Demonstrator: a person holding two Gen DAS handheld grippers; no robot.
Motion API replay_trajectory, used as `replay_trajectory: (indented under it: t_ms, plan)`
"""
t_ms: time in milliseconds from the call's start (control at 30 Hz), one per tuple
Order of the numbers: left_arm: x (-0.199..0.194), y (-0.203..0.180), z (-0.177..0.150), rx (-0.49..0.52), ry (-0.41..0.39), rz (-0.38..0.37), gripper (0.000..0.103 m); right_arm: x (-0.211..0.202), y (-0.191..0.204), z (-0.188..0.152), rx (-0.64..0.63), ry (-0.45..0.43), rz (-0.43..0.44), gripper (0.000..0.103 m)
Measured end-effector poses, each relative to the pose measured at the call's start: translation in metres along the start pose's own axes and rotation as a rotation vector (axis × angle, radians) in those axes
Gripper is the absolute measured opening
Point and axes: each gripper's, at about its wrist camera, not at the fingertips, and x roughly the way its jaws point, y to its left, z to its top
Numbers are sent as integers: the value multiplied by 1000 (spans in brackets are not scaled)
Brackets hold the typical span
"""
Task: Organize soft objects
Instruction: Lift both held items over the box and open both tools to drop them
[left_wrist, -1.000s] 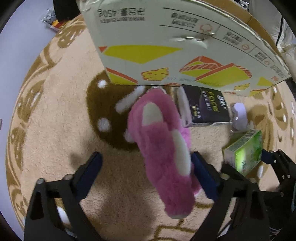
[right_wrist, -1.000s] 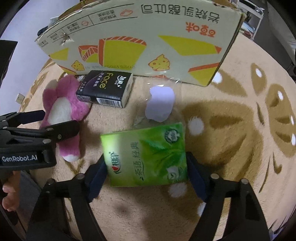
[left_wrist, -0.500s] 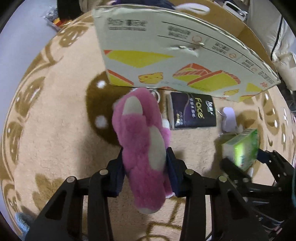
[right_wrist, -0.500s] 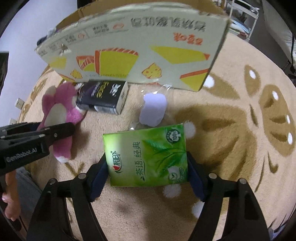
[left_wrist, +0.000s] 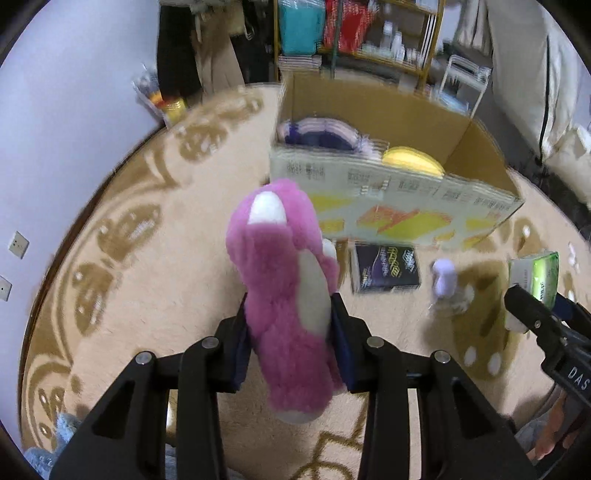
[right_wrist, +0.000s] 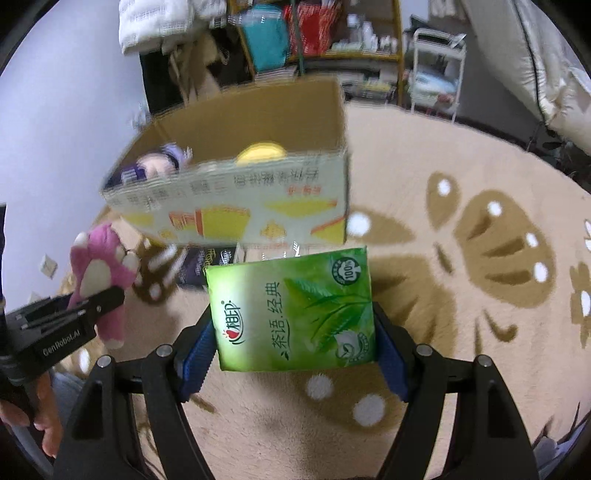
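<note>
While the left gripper (left_wrist: 291, 343) squeezes the pink plush (left_wrist: 284, 288) between its fingers, the right gripper's (right_wrist: 293, 332) fingers clamp what looks like a green tissue pack (right_wrist: 291, 310).

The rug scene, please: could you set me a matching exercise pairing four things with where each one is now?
Things:
1. pink plush
2. green tissue pack
3. dark tissue pack
4. yellow item

Places:
A. inside the cardboard box
B. clamped in the right claw
C. lying on the rug in front of the box
D. clamped in the left claw

Pairs: 1-D, 2-B, 3-C, 4-A
</note>
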Motion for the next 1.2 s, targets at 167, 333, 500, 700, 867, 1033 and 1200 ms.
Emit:
replay_trajectory:
  t_ms: [167,333,500,700,867,1033,1200]
  plan:
    - [-36,-3,10,30,-194,45,37,-42,-2,5,7,-175,7,80]
    - [-58,-5,17,60,-334,56,37,-58,11,7,-29,-287,-6,80]
    - [-86,-12,22,103,-444,81,37,-75,18,13,-53,-396,5,80]
    - [-111,-16,30,124,-505,86,37,-97,26,20,-110,-479,5,80]
    - [-121,-21,42,135,-546,108,37,-111,31,28,-145,-527,10,80]
    - [-122,-22,58,123,-565,102,37,-119,35,47,-184,-561,4,80]
    - [-121,-26,77,122,-588,108,37,-117,38,68,-201,-583,3,80]
